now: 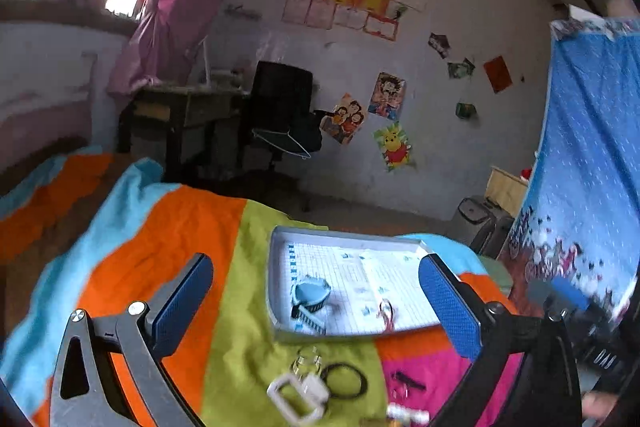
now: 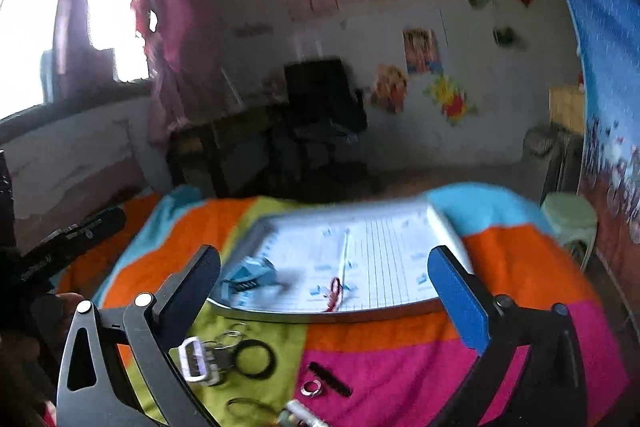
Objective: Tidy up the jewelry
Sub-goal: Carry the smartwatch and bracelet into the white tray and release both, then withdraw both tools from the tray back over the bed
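The left gripper (image 1: 316, 301) hangs above the striped bedspread (image 1: 192, 227), its blue-padded jaws spread wide with nothing between them. A grey tray (image 1: 276, 267) lined with gridded paper lies near the bedspread's far edge — inside, a pale blue watch (image 1: 311, 294) at its left side and a small red-and-silver trinket (image 1: 386, 313) by its near rim. Nearer the camera lie a black ring (image 1: 345, 381) and a white buckle (image 1: 296, 397).

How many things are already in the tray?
2. A blue watch lies at the tray's near left, and a small red ring-like piece sits nearer the middle front. More jewelry waits on the blanket, outside it.
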A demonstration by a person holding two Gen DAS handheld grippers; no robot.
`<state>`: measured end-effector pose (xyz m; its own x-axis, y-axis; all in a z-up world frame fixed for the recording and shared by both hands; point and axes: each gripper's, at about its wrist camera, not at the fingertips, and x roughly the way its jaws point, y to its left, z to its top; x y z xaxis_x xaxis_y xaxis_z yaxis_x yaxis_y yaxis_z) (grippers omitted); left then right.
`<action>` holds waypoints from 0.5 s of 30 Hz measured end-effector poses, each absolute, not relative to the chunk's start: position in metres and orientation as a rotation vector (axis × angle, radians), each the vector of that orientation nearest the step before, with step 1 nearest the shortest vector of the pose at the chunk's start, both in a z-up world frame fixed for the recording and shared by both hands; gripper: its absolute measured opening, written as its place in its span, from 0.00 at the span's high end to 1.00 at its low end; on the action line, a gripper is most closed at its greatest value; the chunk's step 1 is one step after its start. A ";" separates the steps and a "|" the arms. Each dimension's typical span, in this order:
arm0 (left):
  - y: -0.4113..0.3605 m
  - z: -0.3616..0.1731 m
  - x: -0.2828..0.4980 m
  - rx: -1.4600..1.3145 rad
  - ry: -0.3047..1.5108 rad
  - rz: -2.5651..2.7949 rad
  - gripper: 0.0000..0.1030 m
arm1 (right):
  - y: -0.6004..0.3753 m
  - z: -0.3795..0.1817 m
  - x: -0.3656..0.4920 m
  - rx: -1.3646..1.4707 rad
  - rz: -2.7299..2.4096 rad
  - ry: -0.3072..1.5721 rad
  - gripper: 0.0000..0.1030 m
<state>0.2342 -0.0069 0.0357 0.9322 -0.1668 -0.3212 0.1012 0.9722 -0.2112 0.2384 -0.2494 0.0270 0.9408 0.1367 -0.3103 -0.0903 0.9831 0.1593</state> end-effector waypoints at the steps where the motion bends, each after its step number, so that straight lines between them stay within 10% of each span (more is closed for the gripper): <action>1: -0.008 0.040 0.219 -0.169 0.339 -0.145 0.00 | -0.249 0.035 0.222 0.138 0.117 0.304 0.01; 15: 0.005 0.059 0.081 -0.116 0.239 -0.105 0.00 | -0.235 0.067 0.095 0.100 0.125 0.221 0.01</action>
